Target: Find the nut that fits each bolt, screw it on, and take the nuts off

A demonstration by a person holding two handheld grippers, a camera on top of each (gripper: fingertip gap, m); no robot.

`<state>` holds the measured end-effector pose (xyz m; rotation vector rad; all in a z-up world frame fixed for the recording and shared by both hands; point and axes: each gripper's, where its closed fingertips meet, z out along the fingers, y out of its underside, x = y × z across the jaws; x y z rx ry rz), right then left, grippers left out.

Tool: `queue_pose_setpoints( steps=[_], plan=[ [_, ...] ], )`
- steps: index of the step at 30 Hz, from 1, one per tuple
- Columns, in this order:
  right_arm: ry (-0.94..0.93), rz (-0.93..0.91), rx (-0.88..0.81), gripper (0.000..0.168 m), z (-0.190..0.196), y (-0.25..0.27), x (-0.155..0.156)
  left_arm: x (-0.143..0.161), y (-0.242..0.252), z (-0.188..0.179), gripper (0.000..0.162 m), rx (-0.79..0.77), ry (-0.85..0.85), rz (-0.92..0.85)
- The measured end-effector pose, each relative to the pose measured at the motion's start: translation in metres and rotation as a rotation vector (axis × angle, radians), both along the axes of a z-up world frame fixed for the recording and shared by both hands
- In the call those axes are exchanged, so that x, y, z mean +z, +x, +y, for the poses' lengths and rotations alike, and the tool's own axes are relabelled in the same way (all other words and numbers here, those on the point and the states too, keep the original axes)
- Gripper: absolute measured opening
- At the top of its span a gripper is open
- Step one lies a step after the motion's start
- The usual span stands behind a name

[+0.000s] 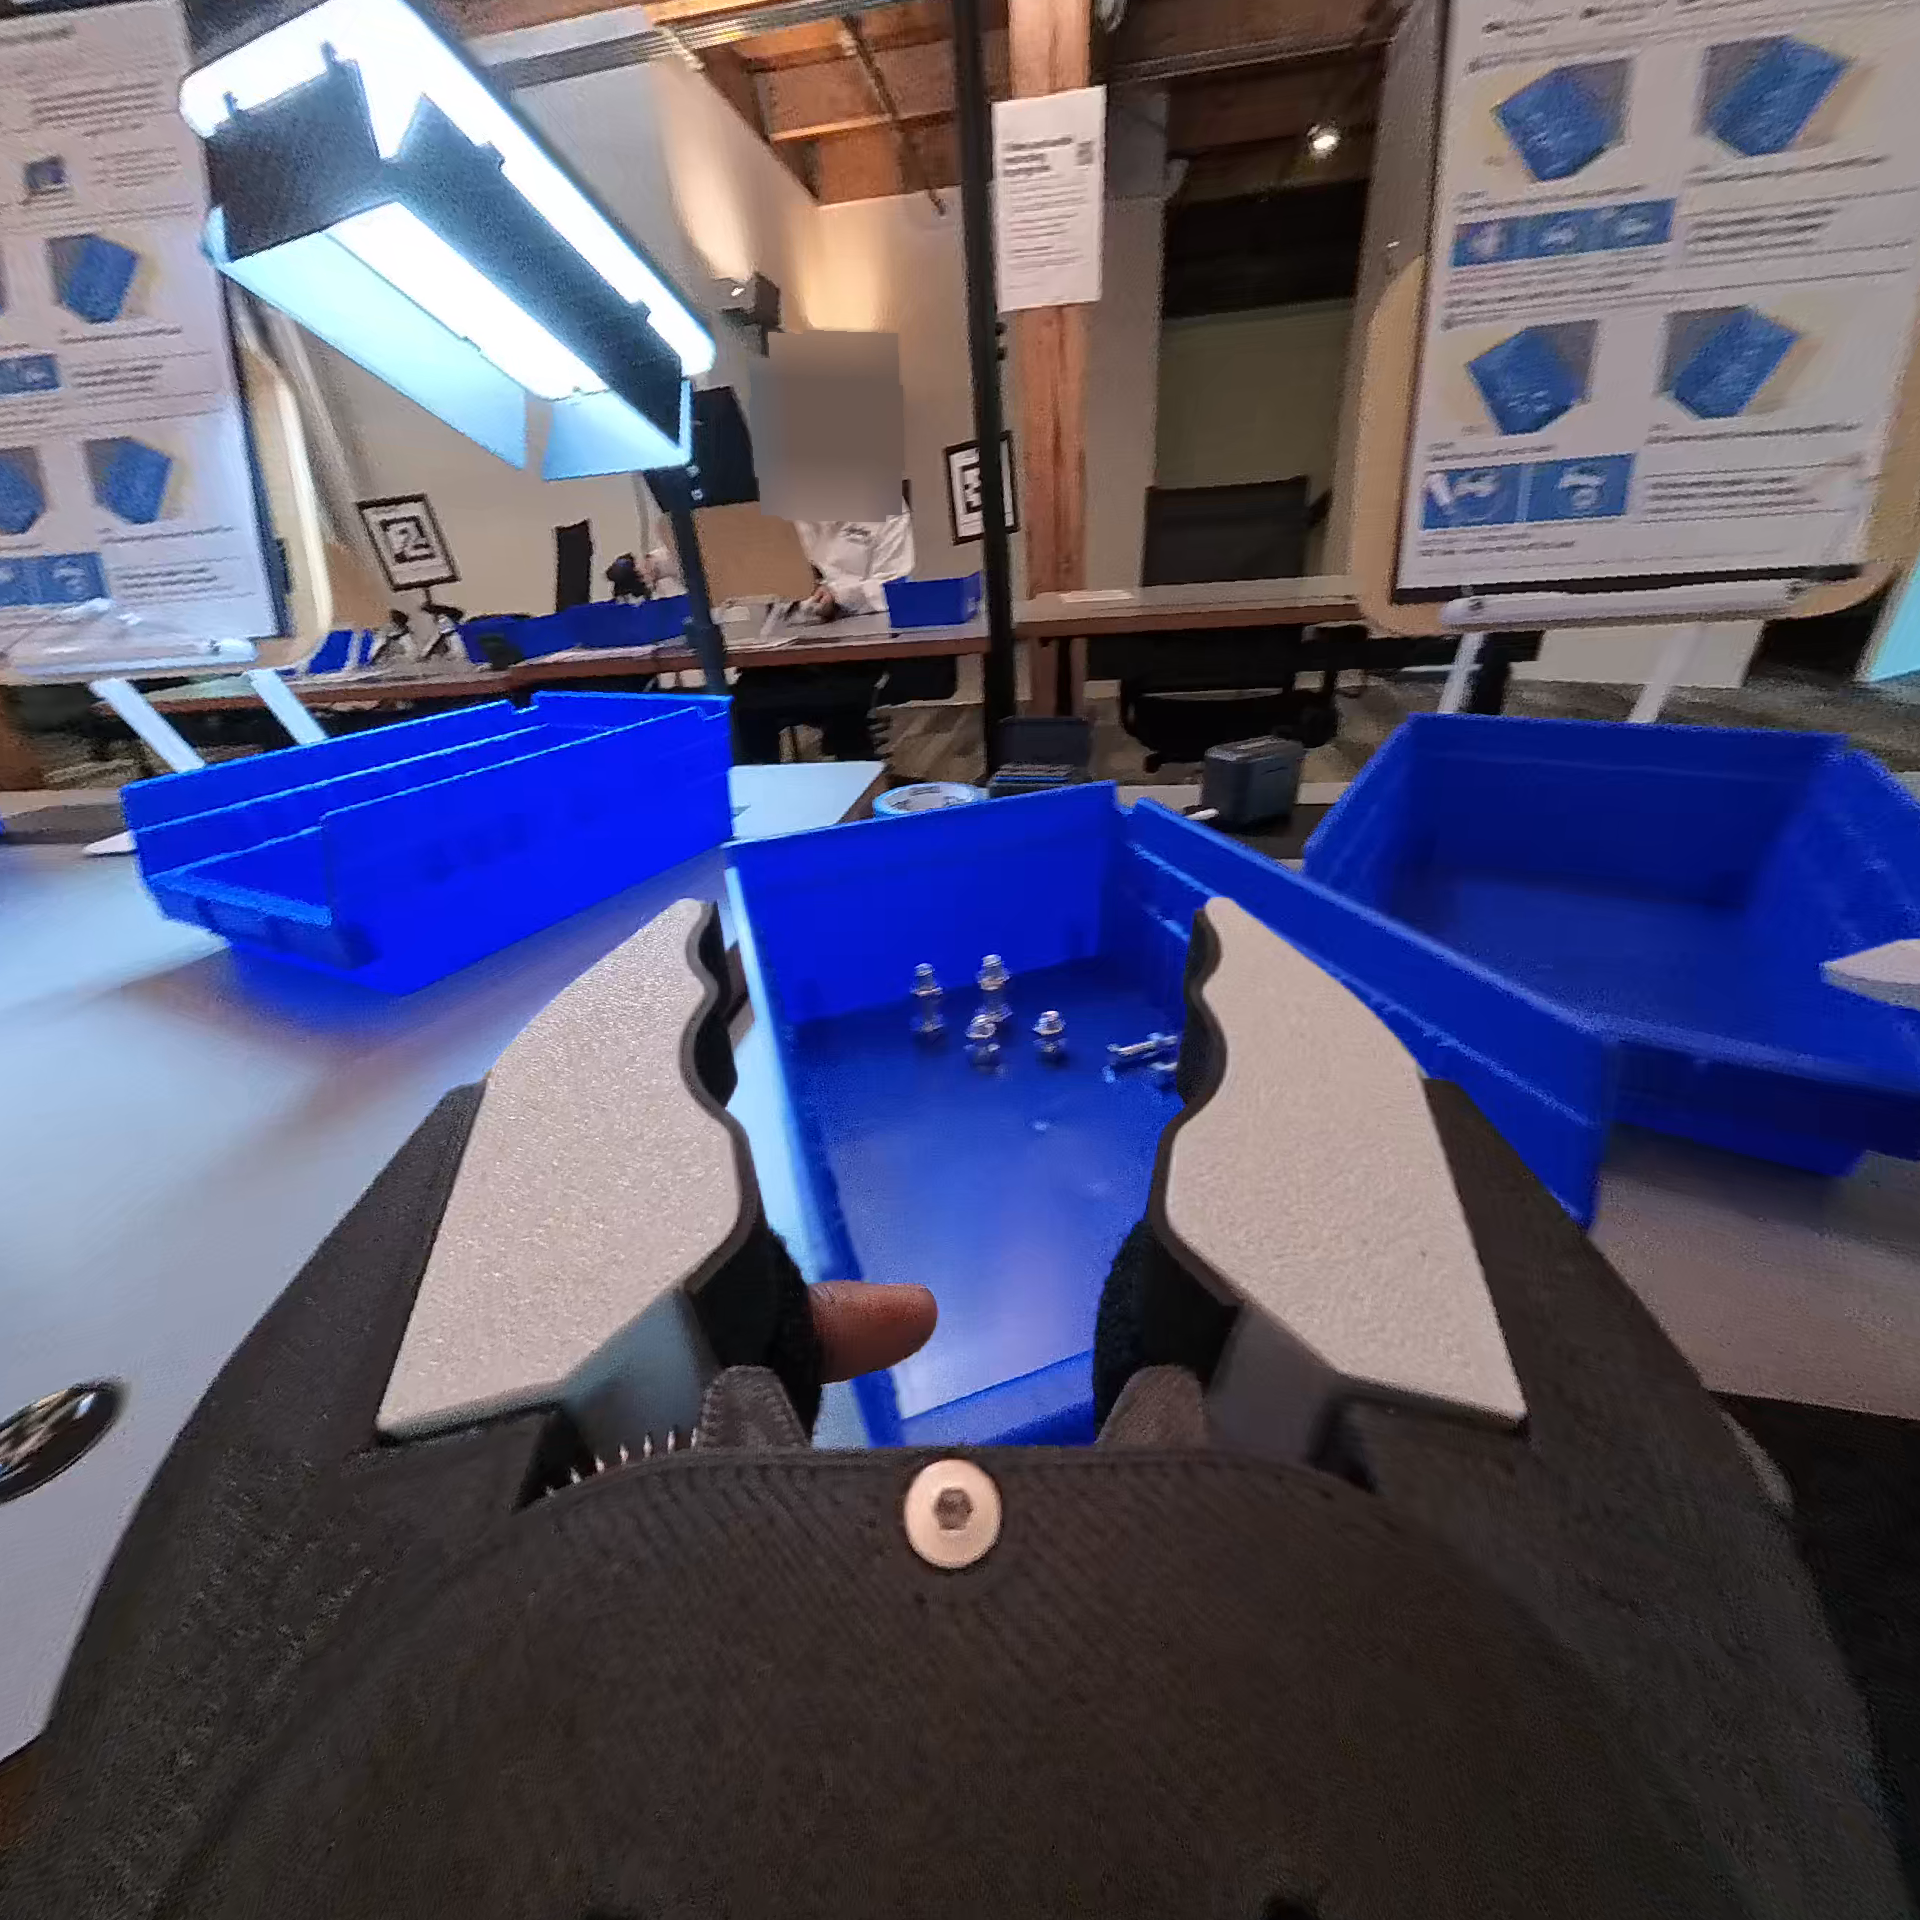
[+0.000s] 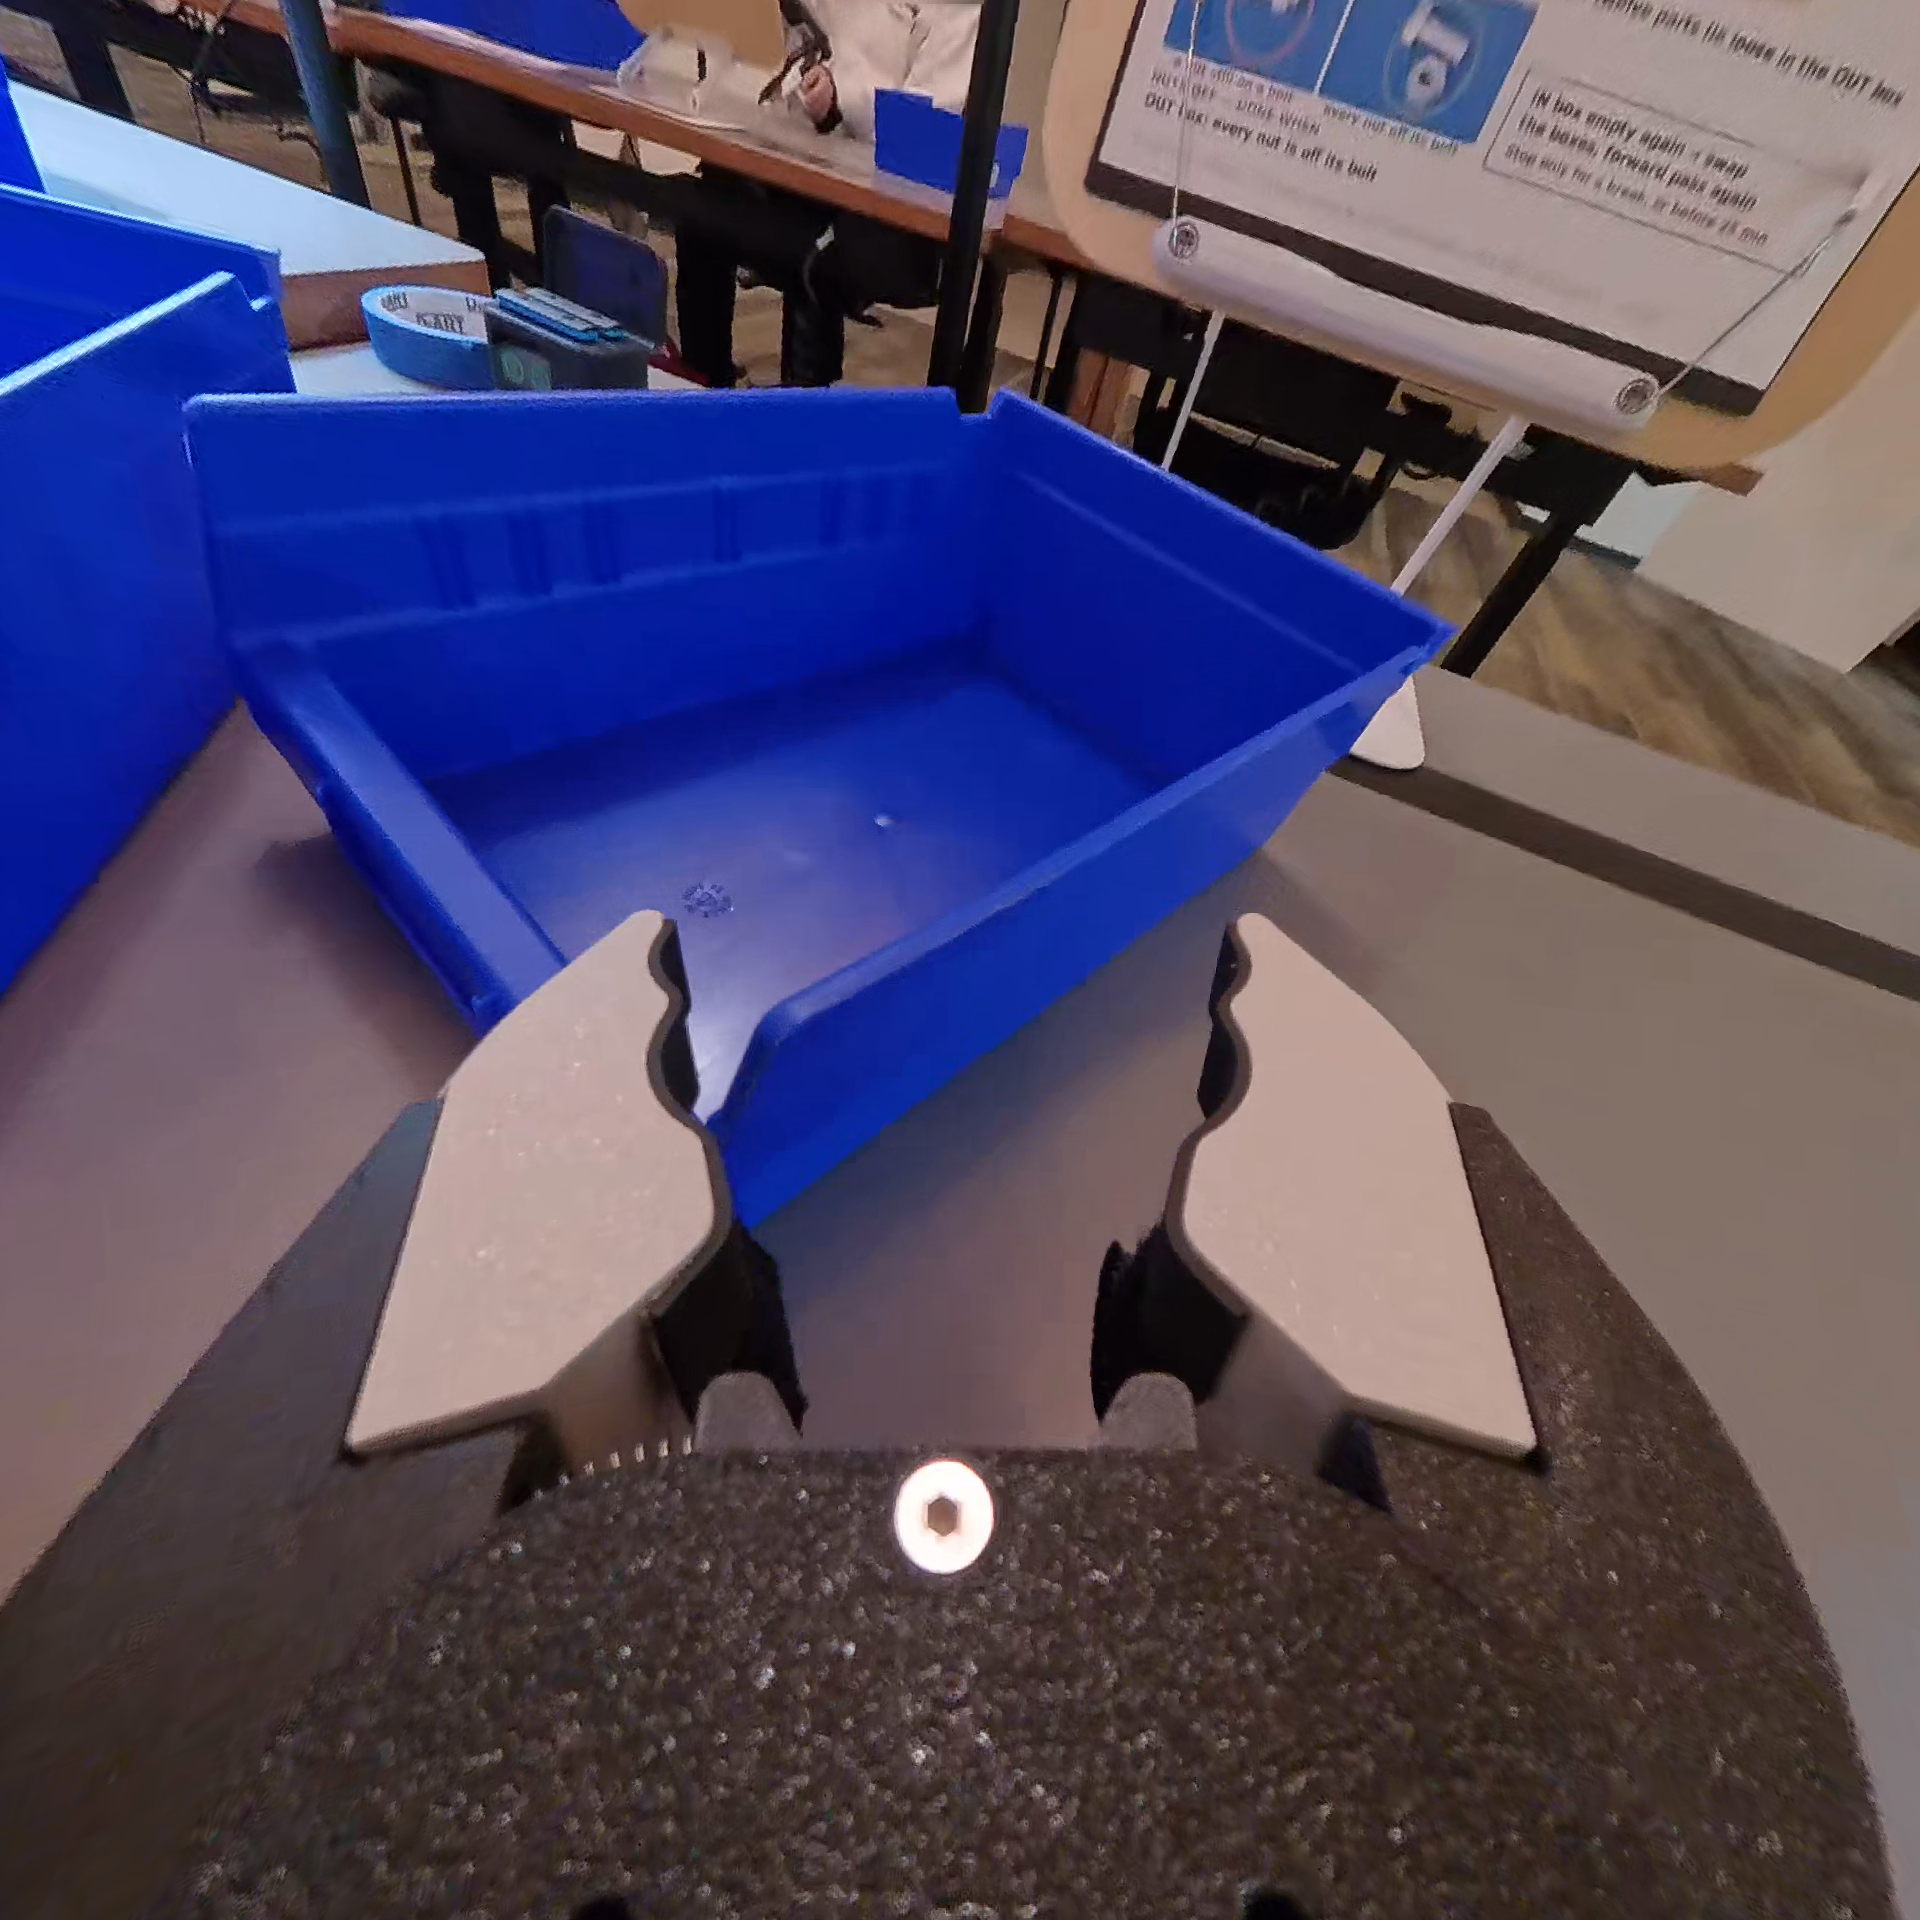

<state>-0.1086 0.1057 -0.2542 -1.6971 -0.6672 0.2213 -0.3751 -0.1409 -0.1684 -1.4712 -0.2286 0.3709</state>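
Several silver bolts with nuts on them stand at the far end of a narrow blue bin; one more lies on its side at the right. My left gripper is open and empty, held over the near part of this bin. A bare fingertip shows between its fingers. A second, wider blue bin holds nothing that I can see; it also shows in the left wrist view. My right gripper is open and empty, at this bin's near corner.
A third long blue bin sits on the grey table at the left. A roll of blue tape and a small dark box lie behind the bins. Instruction boards stand at both sides. A lamp hangs overhead. A person sits at a far table.
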Motion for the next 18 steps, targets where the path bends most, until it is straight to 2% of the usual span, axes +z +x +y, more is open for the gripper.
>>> queue_pose_setpoints(
  steps=[3, 4, 7, 8, 12, 18],
  plan=[
    [-0.005, -0.014, -0.001, 0.085, -0.001, 0.006, 0.0, 0.006, 0.021, 0.01, 0.083, -0.065, 0.01, 0.003],
    [-0.017, -0.021, 0.004, 0.076, -0.002, 0.007, -0.001, 0.007, 0.029, 0.013, 0.083, -0.087, 0.012, 0.004],
    [-0.045, -0.032, 0.03, 0.031, -0.007, 0.014, -0.005, 0.008, 0.052, 0.024, 0.081, -0.158, 0.011, 0.009],
    [-0.046, -0.037, 0.023, 0.025, -0.007, 0.02, -0.006, 0.008, 0.061, 0.028, 0.081, -0.187, 0.01, 0.008],
    [-0.066, -0.061, -0.023, 0.016, -0.005, 0.052, -0.008, 0.0, 0.103, 0.048, 0.078, -0.315, -0.018, -0.026],
    [-0.113, -0.054, -0.041, 0.009, -0.009, 0.098, -0.011, -0.03, 0.181, 0.086, 0.075, -0.534, -0.182, -0.109]
  ],
)
